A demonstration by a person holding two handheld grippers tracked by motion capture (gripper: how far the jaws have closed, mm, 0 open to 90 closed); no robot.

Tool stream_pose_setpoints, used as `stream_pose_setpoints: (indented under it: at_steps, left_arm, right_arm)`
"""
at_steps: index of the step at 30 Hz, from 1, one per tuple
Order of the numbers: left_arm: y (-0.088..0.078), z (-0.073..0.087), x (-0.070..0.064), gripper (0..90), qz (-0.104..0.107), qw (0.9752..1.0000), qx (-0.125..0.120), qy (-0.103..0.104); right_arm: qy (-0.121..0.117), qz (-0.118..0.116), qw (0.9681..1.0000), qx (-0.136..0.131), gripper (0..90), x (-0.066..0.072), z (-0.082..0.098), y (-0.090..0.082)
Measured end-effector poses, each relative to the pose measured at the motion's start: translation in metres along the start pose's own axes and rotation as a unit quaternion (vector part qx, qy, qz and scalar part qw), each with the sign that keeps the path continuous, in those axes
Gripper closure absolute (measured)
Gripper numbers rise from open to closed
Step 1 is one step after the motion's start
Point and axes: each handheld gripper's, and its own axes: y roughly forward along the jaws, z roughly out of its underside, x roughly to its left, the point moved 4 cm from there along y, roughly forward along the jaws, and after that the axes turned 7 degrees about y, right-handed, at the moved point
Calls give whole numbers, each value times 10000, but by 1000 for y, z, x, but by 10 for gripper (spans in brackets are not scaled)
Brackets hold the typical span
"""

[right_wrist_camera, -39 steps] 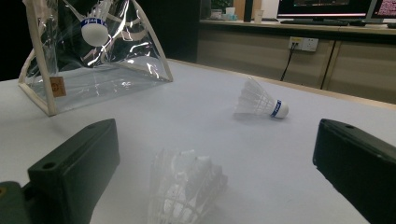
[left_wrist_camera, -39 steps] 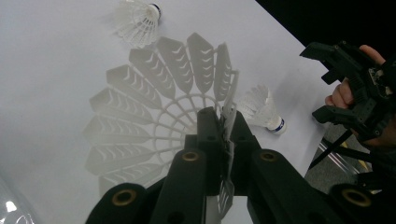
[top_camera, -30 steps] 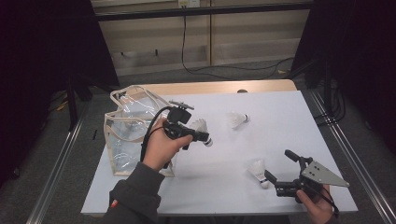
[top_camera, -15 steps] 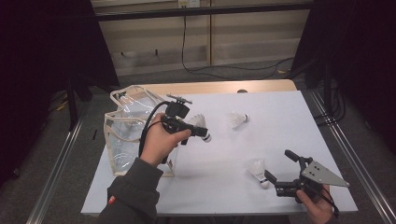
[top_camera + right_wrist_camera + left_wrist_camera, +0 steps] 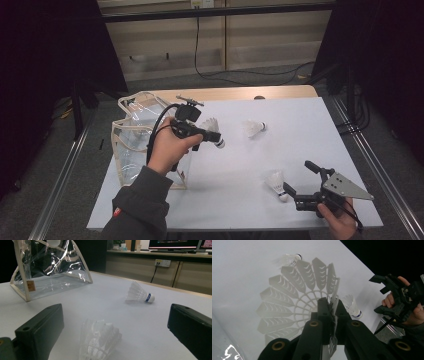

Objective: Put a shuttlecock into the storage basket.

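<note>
On the left side of the table (image 5: 320, 130), just beside a clear bag (image 5: 137, 135), the left gripper (image 5: 216, 140) hangs above the surface with its jaws pinched on the skirt of a shuttlecock (image 5: 211, 126); in the left gripper view the two black jaws press a feather edge of that shuttlecock (image 5: 297, 297) between them, its skirt fanned out beyond. The bag stands open-topped at the left edge, and in the right gripper view a white rounded thing shows at its top (image 5: 53, 242), too cropped to tell what it is

Near the right corner the right gripper (image 5: 295, 192) rests low, jaws spread wide, with a second shuttlecock (image 5: 276, 182) lying just ahead of them; in the right gripper view this one (image 5: 100, 340) lies between the open jaws, not gripped. A third shuttlecock (image 5: 254, 128) lies on its side at mid-table, farther off, apart from both grippers

Judging by the layout, the work is gathering shuttlecocks into the bag, and it looks roughly at an early-to-middle stage: one is lifted and close to the bag's mouth but not inside, one is lined up for a grasp, and the far one is untouched. Left to do, likely: drop the held one in, close on the near one, then fetch the last
</note>
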Motion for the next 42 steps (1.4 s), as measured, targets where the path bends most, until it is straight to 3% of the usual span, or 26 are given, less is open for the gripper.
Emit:
stream_pose_setpoints:
  at_steps: [42]
  left_arm:
    - [-18, -20, 12, 873, -153, 9998, -65, -111]
  right_arm:
    - [-11, -1, 10000, -15, 2, 0, 0, -1]
